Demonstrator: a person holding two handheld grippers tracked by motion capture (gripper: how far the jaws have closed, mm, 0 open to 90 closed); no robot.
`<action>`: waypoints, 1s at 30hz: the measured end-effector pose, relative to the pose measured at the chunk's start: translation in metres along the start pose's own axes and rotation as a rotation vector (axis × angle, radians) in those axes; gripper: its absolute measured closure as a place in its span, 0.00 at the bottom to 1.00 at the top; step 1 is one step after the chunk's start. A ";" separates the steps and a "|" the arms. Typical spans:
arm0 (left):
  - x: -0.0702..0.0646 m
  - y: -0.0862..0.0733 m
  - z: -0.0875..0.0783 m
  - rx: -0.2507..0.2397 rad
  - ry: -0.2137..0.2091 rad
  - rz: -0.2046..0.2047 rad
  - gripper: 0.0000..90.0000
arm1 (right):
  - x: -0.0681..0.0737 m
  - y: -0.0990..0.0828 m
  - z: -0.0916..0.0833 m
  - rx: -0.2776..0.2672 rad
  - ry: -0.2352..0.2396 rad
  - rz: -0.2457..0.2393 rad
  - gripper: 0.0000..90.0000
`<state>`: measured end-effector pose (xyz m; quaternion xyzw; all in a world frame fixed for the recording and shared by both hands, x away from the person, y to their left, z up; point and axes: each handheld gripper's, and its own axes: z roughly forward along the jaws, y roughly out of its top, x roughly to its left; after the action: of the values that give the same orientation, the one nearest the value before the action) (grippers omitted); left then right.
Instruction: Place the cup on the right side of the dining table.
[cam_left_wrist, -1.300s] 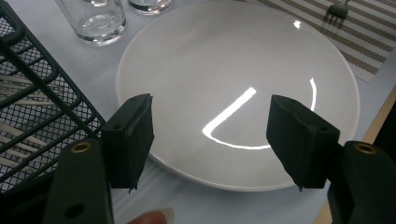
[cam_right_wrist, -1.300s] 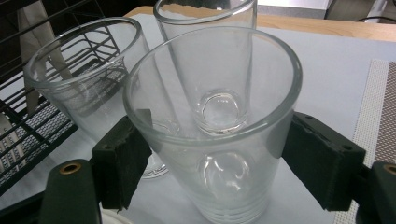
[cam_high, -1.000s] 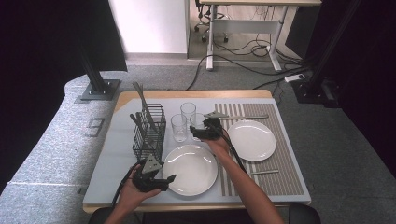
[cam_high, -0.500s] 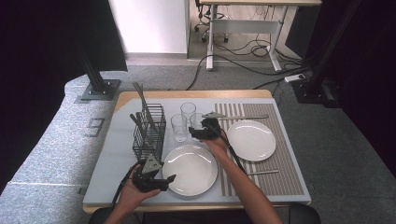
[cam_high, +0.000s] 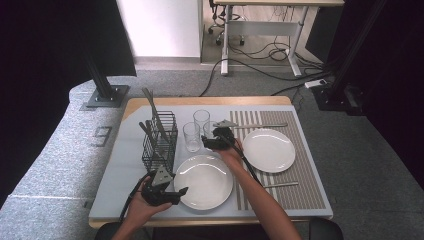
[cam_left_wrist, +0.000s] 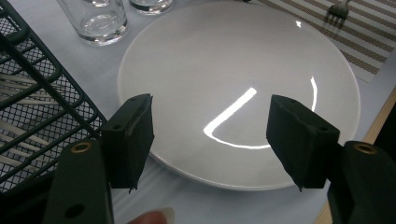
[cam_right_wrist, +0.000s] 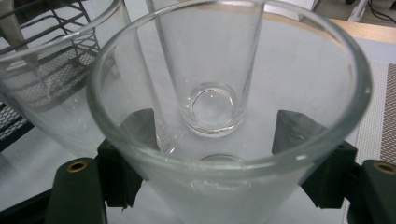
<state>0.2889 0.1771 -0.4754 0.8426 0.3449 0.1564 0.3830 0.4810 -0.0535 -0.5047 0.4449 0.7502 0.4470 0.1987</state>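
Three clear glasses stand behind the near white plate (cam_high: 202, 181). My right gripper (cam_high: 205, 143) reaches in level from the right, and its jaws straddle the lower part of the nearest glass (cam_high: 208, 129). In the right gripper view that glass (cam_right_wrist: 224, 186) sits between the pads (cam_right_wrist: 295, 130). The jaws have just been closing with the glass between them, and I see no firm press. My left gripper (cam_high: 181, 192) rests by the plate's near-left rim. In the left gripper view it (cam_left_wrist: 210, 126) is open over the plate (cam_left_wrist: 243, 60) and holds nothing.
A black wire basket (cam_high: 160, 142) with cutlery stands left of the glasses (cam_high: 191, 136). A second white plate (cam_high: 269, 150) lies on the striped placemat (cam_high: 300, 192), with a knife (cam_high: 265, 125) behind it and a fork (cam_high: 280, 185) in front.
My right gripper has edged slightly left, closer around the glass. The left gripper and the dishes have not moved.
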 end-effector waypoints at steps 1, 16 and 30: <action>0.000 0.000 0.000 0.000 0.000 0.000 0.36 | 0.000 0.000 0.000 0.001 -0.002 -0.002 0.31; 0.000 0.000 0.000 -0.002 0.002 -0.001 0.36 | 0.001 0.001 -0.001 0.011 -0.008 -0.048 0.33; 0.001 0.000 -0.001 -0.004 0.003 -0.001 0.36 | 0.001 0.002 -0.003 0.018 0.018 -0.053 0.33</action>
<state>0.2888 0.1780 -0.4750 0.8414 0.3456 0.1582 0.3841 0.4792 -0.0543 -0.5010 0.4228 0.7674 0.4388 0.1996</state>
